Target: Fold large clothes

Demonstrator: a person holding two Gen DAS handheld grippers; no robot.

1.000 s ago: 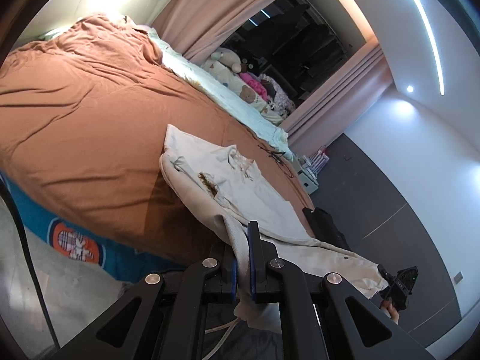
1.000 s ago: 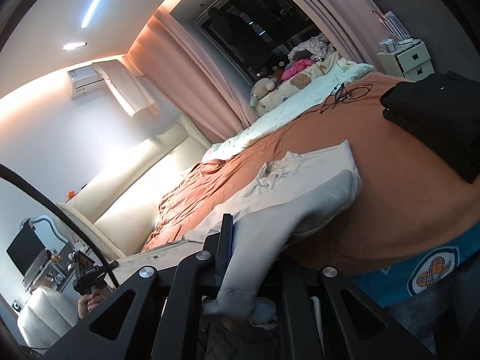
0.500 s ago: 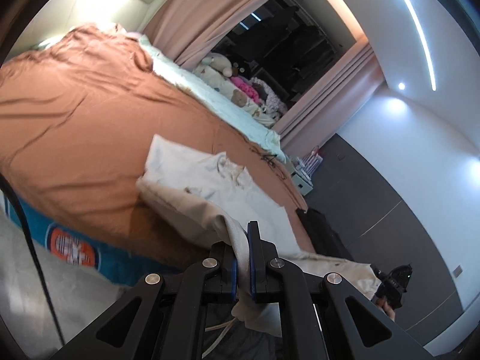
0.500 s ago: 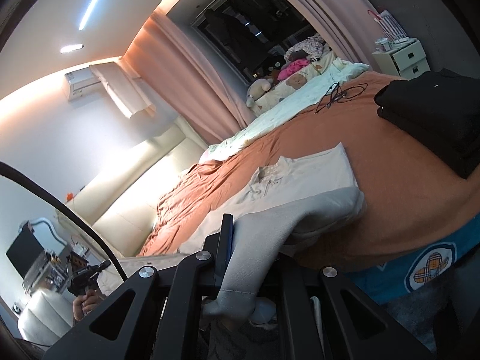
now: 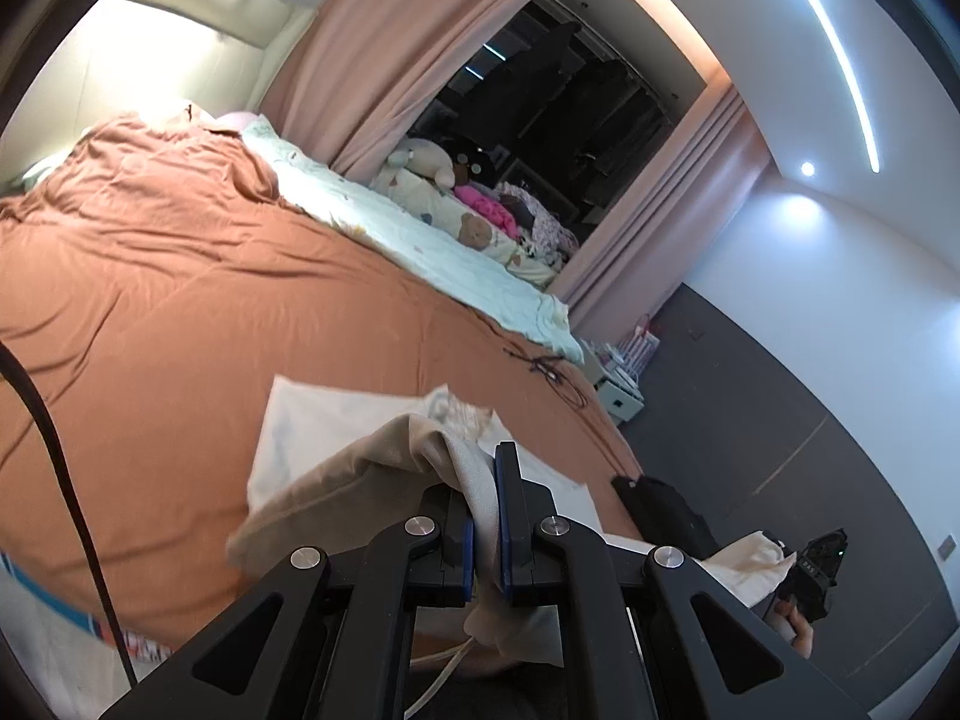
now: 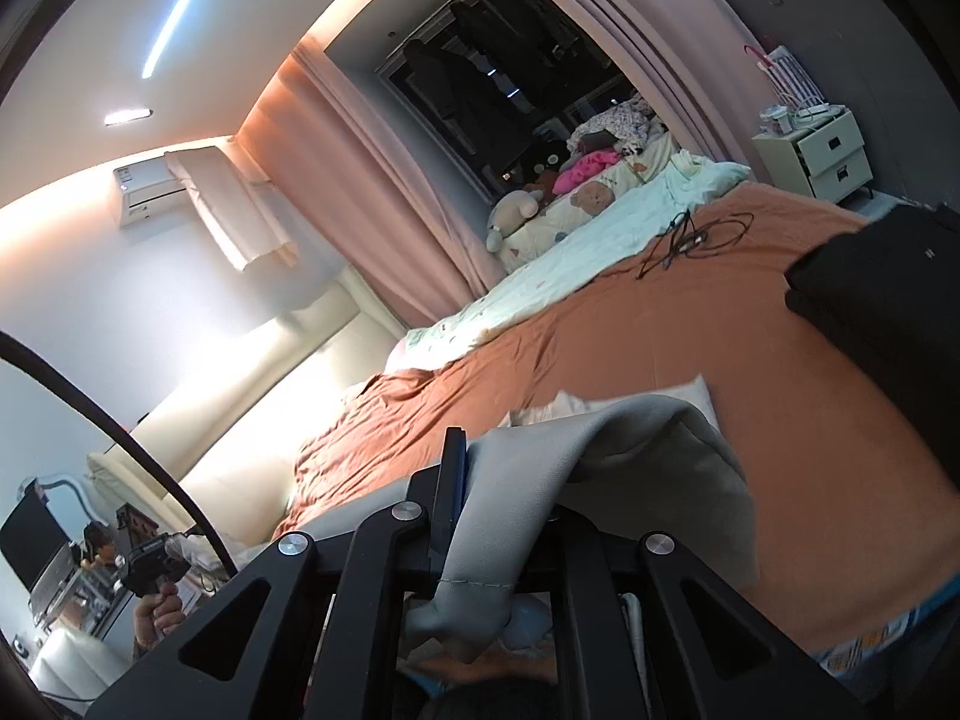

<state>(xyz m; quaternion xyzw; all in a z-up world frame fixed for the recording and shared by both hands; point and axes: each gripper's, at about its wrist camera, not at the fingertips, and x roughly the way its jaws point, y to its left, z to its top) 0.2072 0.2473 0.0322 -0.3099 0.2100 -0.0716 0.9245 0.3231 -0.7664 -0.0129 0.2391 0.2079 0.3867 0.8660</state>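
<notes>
Left gripper [image 5: 485, 516]: jaws pinched together on a fold of the cream garment [image 5: 372, 468], cloth bunched up over the blue pads and hanging out below them. Rest of the garment lies spread on the rust-orange bedspread [image 5: 180, 276] near the foot edge of the bed; motion-blurred, so I can't tell collar from hem. Pale mint quilt [image 5: 420, 228] runs along the far side of the bed, stuffed toys [image 5: 432, 165] piled against the pink curtain [image 5: 372, 60]. Black cable [image 5: 546, 369] coiled on the bedspread near the far corner. Folded black clothing [image 5: 666, 510] sits on the bed to the right of the garment, white nightstand [image 5: 618, 399] beyond it on the dark floor. Right gripper [image 6: 480, 510]: also clamped, on a grey-beige edge of the same garment, fabric draping over the right finger and hiding it. From the right wrist view the black pile is well apart from the garment, right side. Wall air conditioner [image 6: 150, 192] upper left there.
</notes>
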